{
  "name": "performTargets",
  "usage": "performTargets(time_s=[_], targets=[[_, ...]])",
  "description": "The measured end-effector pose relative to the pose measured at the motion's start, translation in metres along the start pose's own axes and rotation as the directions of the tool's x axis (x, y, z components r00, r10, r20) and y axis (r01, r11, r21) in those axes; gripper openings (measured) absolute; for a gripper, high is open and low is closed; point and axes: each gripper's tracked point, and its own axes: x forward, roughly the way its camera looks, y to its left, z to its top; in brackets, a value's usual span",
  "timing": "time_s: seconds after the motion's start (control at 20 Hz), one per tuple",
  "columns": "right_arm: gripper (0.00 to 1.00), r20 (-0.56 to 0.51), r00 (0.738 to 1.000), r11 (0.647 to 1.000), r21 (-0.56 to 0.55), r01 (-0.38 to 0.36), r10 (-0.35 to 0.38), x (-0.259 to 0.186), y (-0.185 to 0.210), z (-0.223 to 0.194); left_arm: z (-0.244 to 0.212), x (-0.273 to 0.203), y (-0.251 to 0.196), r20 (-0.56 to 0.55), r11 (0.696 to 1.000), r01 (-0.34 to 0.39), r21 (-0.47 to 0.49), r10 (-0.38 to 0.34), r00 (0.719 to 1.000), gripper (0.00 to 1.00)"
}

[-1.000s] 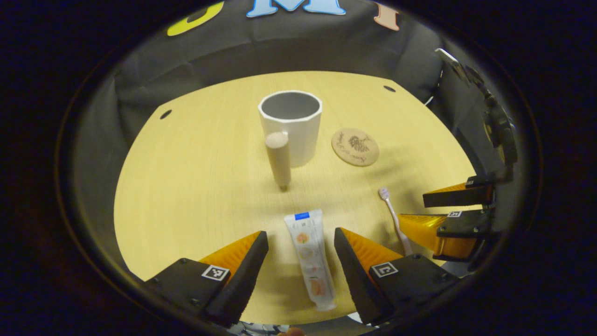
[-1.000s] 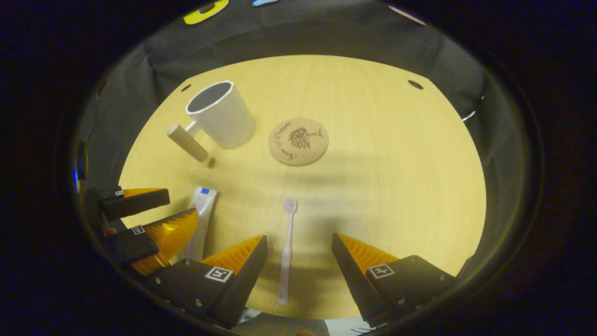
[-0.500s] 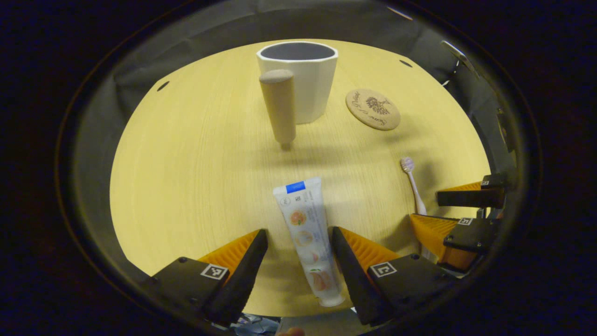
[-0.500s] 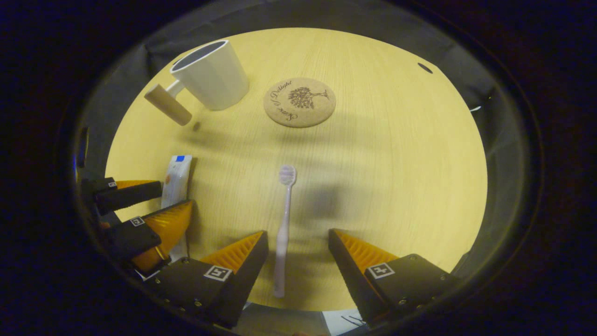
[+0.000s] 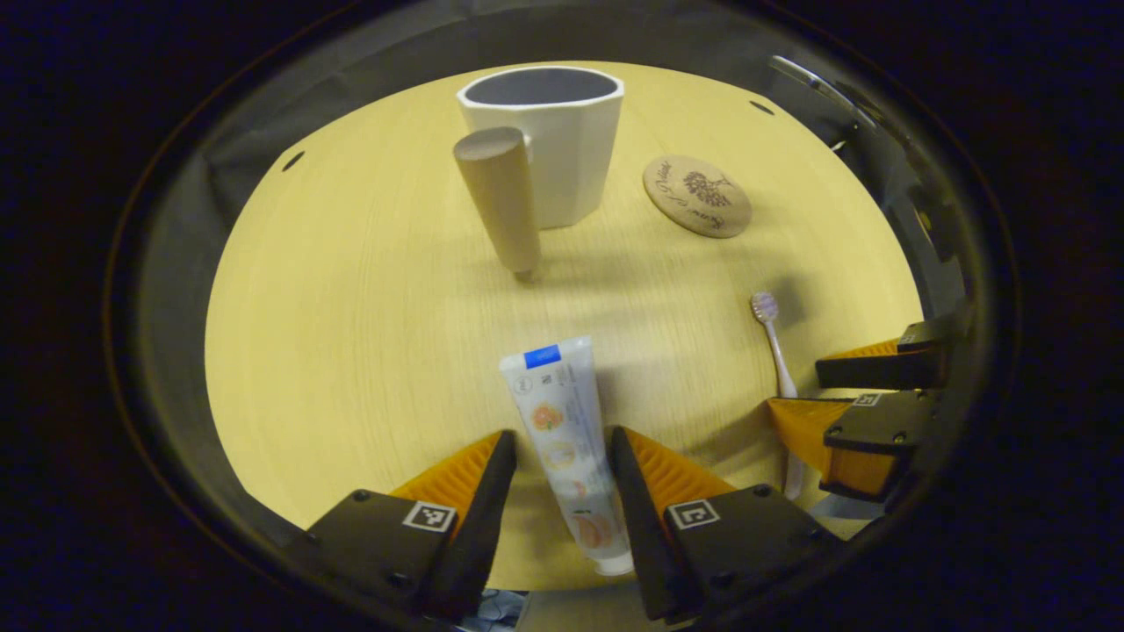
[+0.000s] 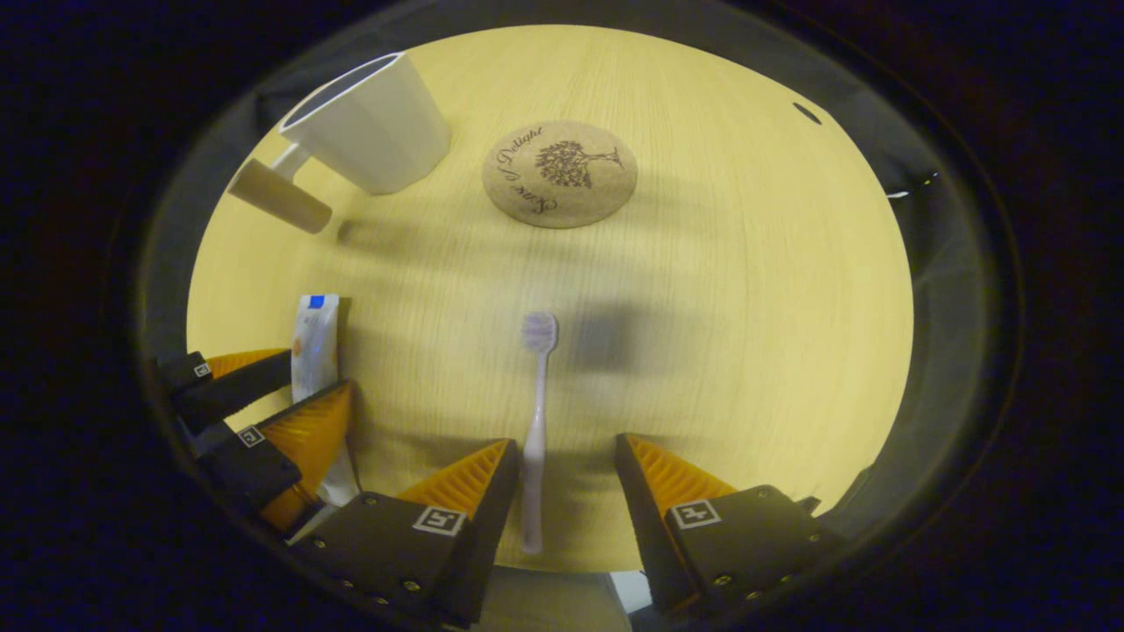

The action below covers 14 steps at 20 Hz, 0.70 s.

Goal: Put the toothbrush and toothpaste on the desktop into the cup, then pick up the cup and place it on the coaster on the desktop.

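Note:
A white toothpaste tube [image 5: 562, 430] lies flat on the wooden desktop [image 5: 351, 307]. My left gripper [image 5: 562, 436] straddles it, open, its fingers close to the tube's sides. A pale toothbrush [image 6: 536, 395] lies with its handle between the fingers of my right gripper [image 6: 562, 443], which is open; the handle sits near its left finger. Farther back stands the white cup [image 5: 562, 149] with a wooden handle [image 5: 500, 202], and the round cork coaster [image 5: 698, 196] lies to its right. The right gripper view shows the cup [image 6: 373, 123], coaster [image 6: 559, 173], toothpaste [image 6: 314, 333] and left gripper [image 6: 316, 377].
In the left gripper view, the right gripper [image 5: 825, 395] stands at the right edge over the toothbrush [image 5: 773, 342]. Black cloth surrounds the desktop [image 6: 746, 307] on all far sides. Small dark holes mark the table's back corners.
Both grippers have come lower and forward over the table. The left fingers have narrowed around the toothpaste tube, and the right fingers now flank the toothbrush handle.

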Motion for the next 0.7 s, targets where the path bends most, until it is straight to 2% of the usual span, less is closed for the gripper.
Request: performTargets(time_s=[0.05, 0.1, 0.15, 0.2, 0.25, 0.3, 0.4, 0.45, 0.7], targets=[[0.7, -0.006, 1.0, 1.0, 0.0, 0.0, 0.0, 0.0, 0.0, -0.002, -0.001, 0.001, 0.0, -0.007, 1.0, -0.002, 0.001, 0.002, 1.0, 0.62], [0.7, -0.015, 1.0, 1.0, -0.002, 0.0, 0.0, 0.0, -0.001, -0.003, -0.001, 0.0, 0.001, -0.01, 1.0, -0.003, -0.001, 0.003, 1.0, 0.62], [0.7, -0.026, 1.0, 1.0, -0.003, 0.005, -0.005, 0.001, -0.003, -0.002, 0.0, -0.001, -0.001, -0.009, 1.0, 0.001, -0.008, -0.001, 1.0, 0.57], [0.48, -0.022, 1.0, 0.999, 0.041, 0.007, -0.006, 0.009, -0.006, -0.005, -0.002, 0.001, -0.002, -0.014, 1.0, -0.002, -0.018, 0.001, 1.0, 0.51], [0.25, -0.046, 0.999, 0.999, 0.05, 0.007, -0.005, -0.002, -0.002, -0.006, -0.001, 0.0, -0.002, -0.012, 1.0, 0.0, -0.01, 0.0, 1.0, 0.48], [0.23, -0.048, 0.999, 0.999, 0.044, 0.002, 0.0, -0.001, -0.004, -0.006, -0.001, -0.001, -0.002, -0.015, 1.0, -0.005, -0.014, 0.005, 1.0, 0.37], [0.04, -0.024, 1.0, 0.997, 0.074, 0.009, -0.007, 0.0, -0.008, -0.003, 0.001, 0.0, -0.002, -0.006, 1.0, -0.003, -0.011, 0.003, 1.0, 0.36], [0.04, -0.026, 1.0, 0.997, 0.072, 0.005, -0.003, -0.002, -0.007, -0.002, -0.002, -0.001, -0.002, -0.015, 1.0, -0.006, -0.019, 0.005, 1.0, 0.28], [0.02, -0.016, 1.0, 0.997, 0.08, 0.012, -0.011, 0.001, -0.007, 0.0, -0.004, -0.007, -0.002, -0.014, 0.999, 0.019, -0.048, -0.02, 1.0, 0.27]])
